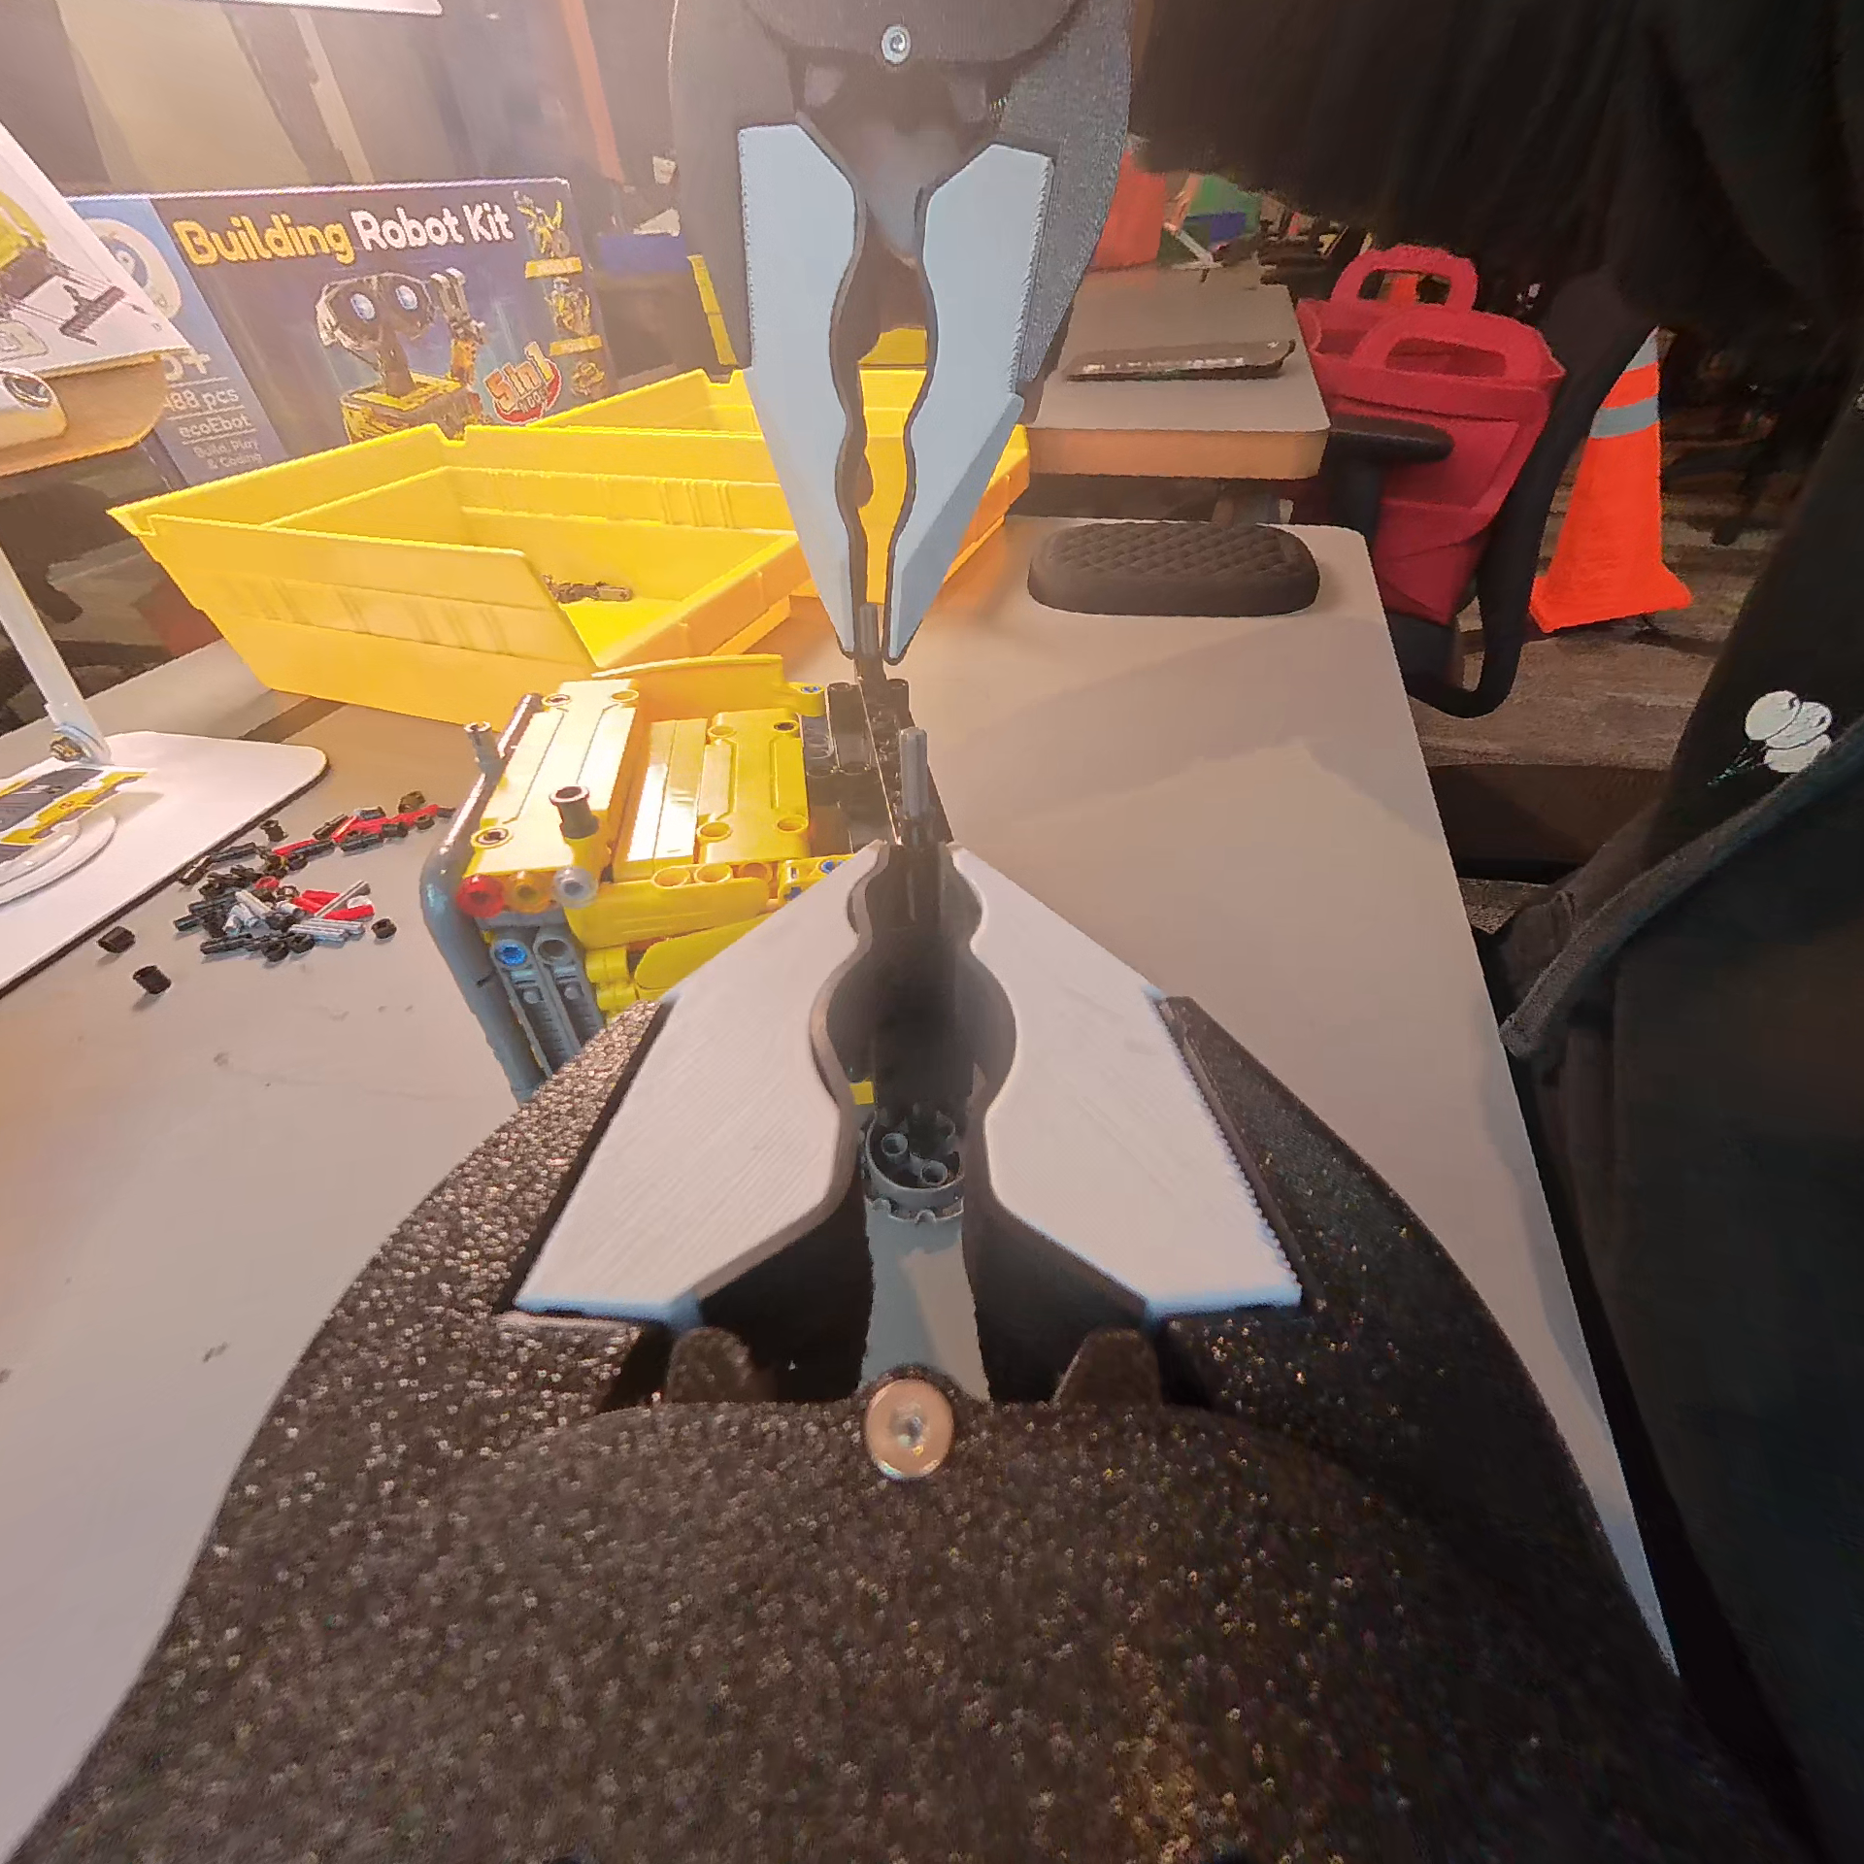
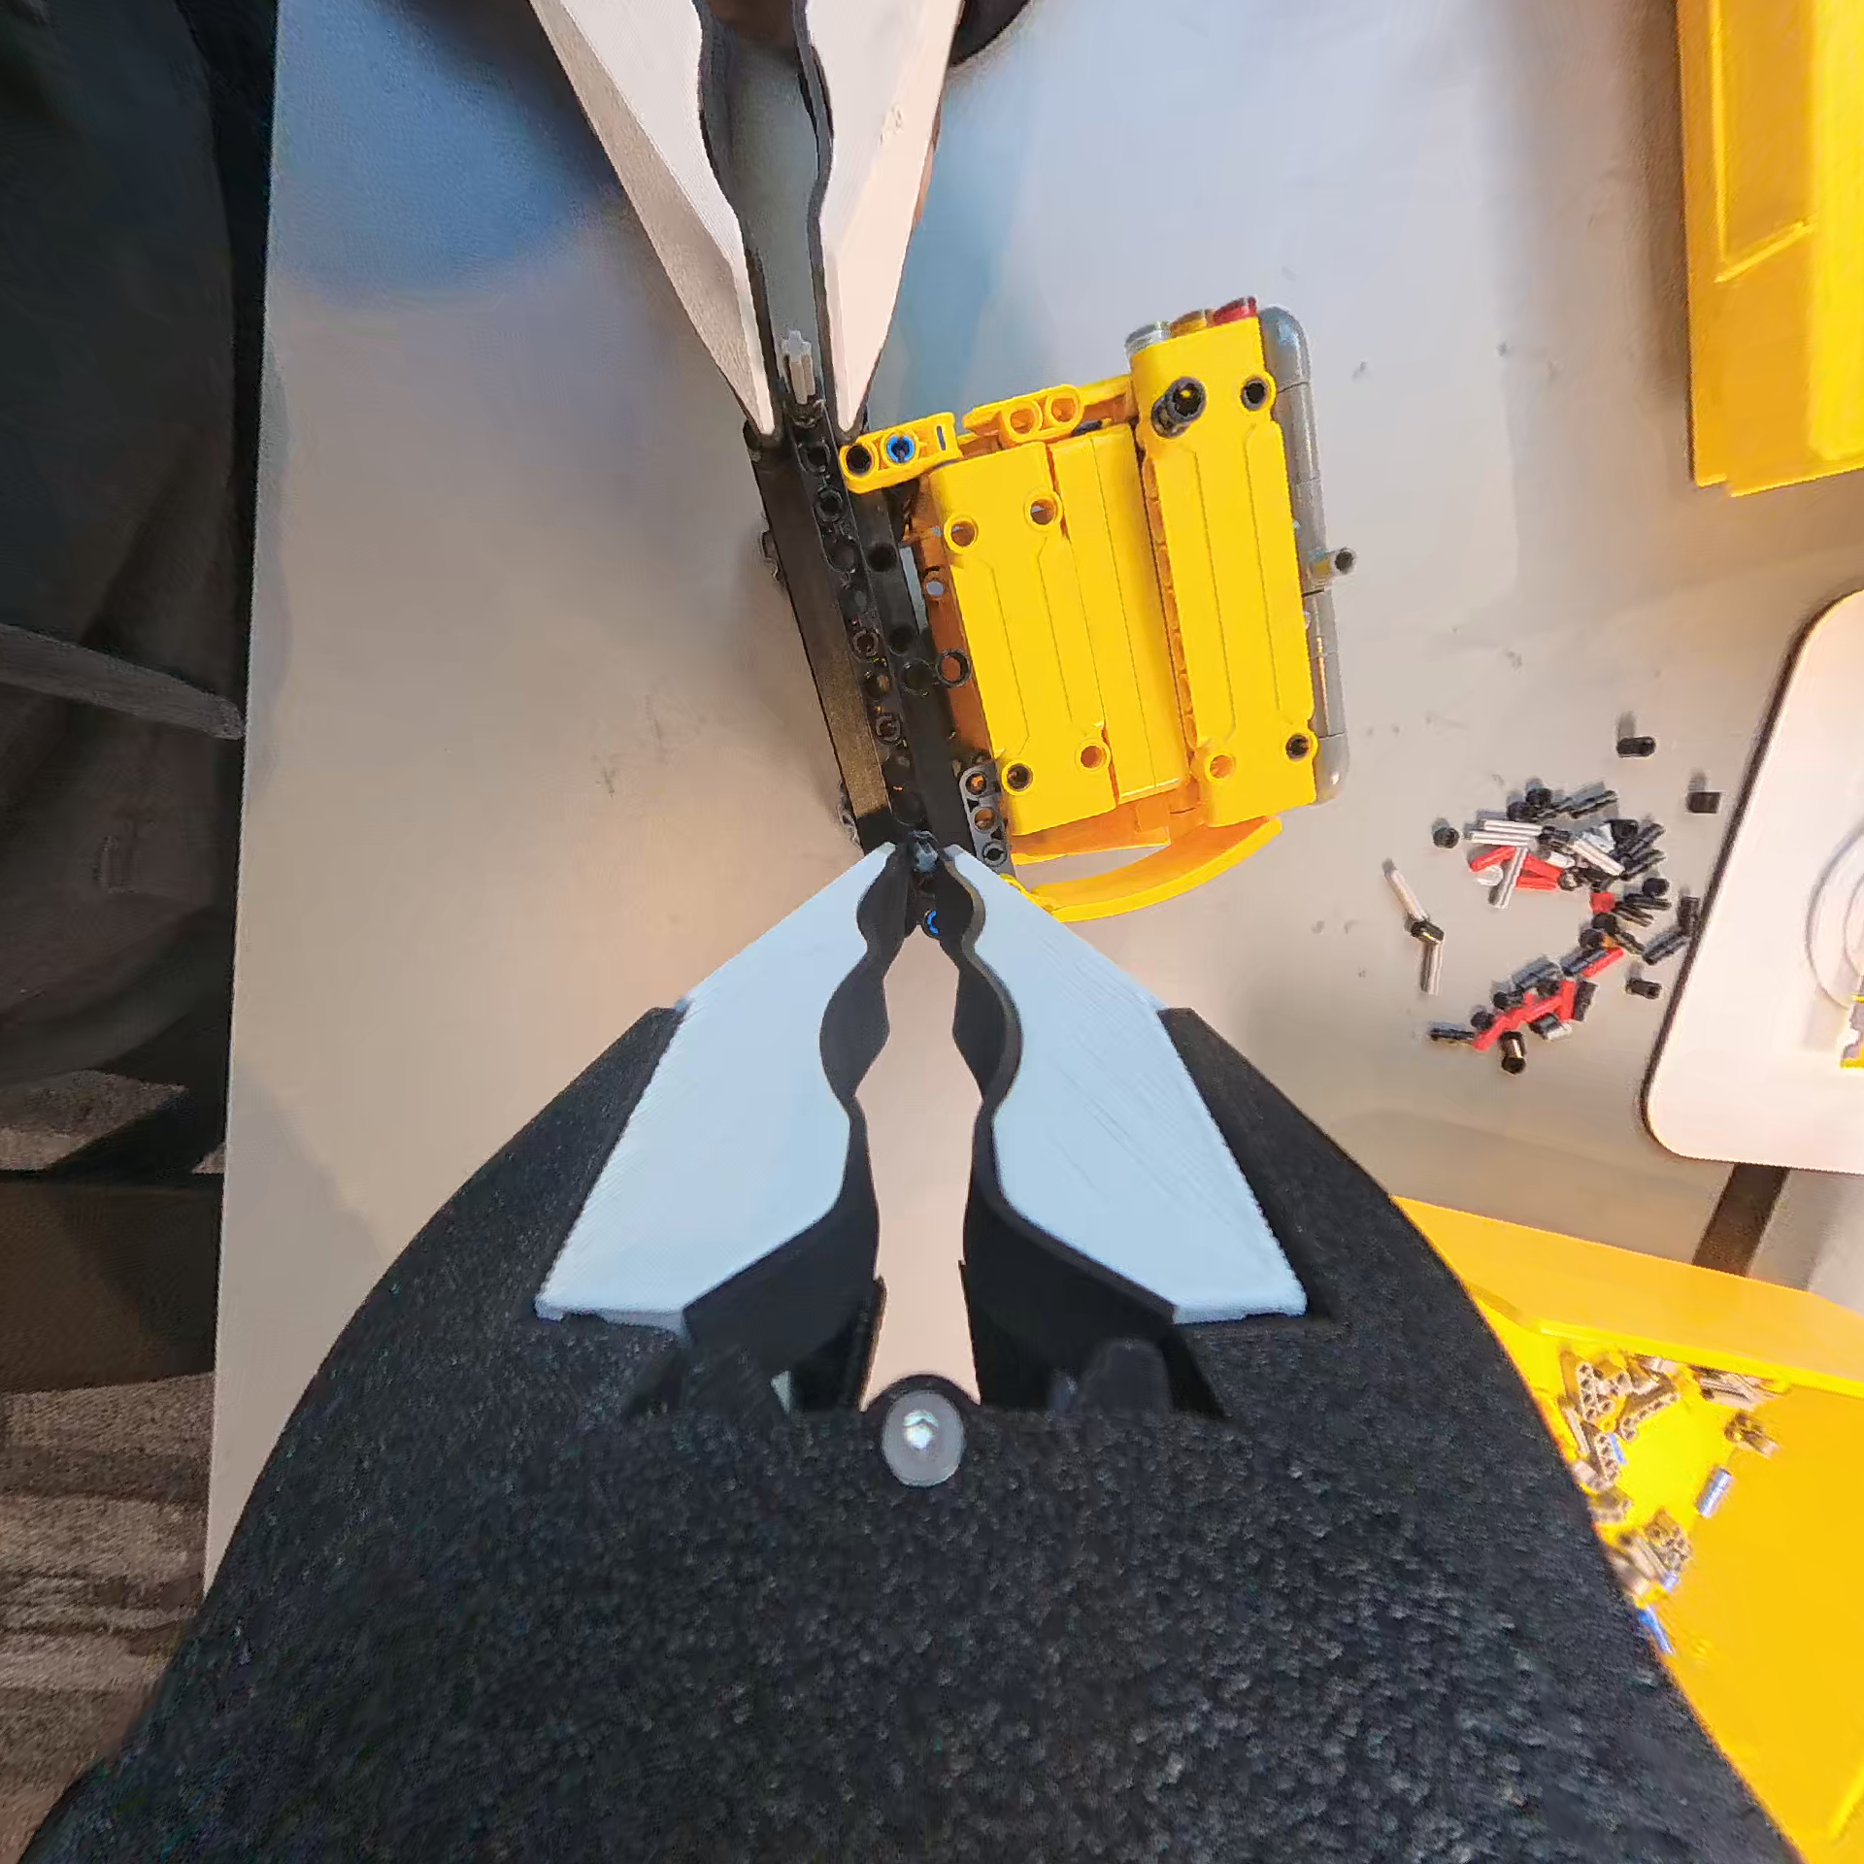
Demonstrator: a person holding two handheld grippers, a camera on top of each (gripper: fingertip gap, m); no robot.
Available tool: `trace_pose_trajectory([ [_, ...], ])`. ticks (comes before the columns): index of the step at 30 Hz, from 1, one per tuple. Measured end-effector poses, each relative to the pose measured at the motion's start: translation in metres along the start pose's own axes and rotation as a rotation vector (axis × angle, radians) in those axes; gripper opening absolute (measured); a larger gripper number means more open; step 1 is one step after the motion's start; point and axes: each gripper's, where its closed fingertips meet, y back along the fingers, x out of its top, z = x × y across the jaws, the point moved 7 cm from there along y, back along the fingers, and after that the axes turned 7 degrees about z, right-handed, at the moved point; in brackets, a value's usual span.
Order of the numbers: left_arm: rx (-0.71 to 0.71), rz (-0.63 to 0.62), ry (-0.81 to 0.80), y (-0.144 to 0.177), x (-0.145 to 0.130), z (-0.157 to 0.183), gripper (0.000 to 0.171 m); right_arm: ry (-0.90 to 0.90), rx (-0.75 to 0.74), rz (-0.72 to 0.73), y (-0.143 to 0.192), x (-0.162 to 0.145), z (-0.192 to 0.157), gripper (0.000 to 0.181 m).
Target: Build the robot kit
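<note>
A yellow brick-built model (image 1: 646,797) with a grey frame lies on the grey table (image 1: 1160,807). A black holed beam (image 2: 857,625) runs along the model's side (image 2: 1110,605). My left gripper (image 1: 913,857) is shut on one end of that beam, where a short grey axle (image 1: 913,767) sticks out. In the right wrist view the left gripper (image 2: 807,414) reaches in from the top. My right gripper (image 2: 920,872) is shut on a small black pin (image 2: 920,852) at the beam's other end. In the left wrist view the right gripper (image 1: 869,646) comes down from above.
Yellow bins (image 1: 403,565) stand behind the model, and another with small parts (image 2: 1664,1463) is near the right gripper. Loose black, red and grey pins (image 2: 1553,908) lie beside a white stand base (image 2: 1765,958). A blue kit box (image 1: 373,303) stands at the back. The table edge (image 1: 1432,767) and a chair armrest (image 1: 1170,565) are close. The tips of one gripper are about 8 centimetres away from the tips of the other.
</note>
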Motion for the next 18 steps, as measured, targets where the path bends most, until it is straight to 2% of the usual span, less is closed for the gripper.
trace_pose_trajectory([
  [12, 0.001, 0.017, 0.012, 0.000, 0.000, -0.001, 0.005, 0.046, 0.019, -0.107, -0.002, 0.006, 0.001, 0.004],
  [15, 0.013, 0.018, 0.012, 0.000, 0.000, -0.003, 0.005, 0.036, -0.020, -0.050, -0.001, 0.003, 0.001, 0.005],
  [17, 0.021, 0.015, 0.017, 0.000, 0.001, -0.005, 0.005, 0.009, -0.049, 0.045, 0.001, -0.003, 0.000, 0.007],
  [18, 0.029, 0.013, 0.017, 0.000, 0.002, -0.006, 0.005, -0.024, -0.050, 0.107, 0.003, -0.007, -0.001, 0.014],
])
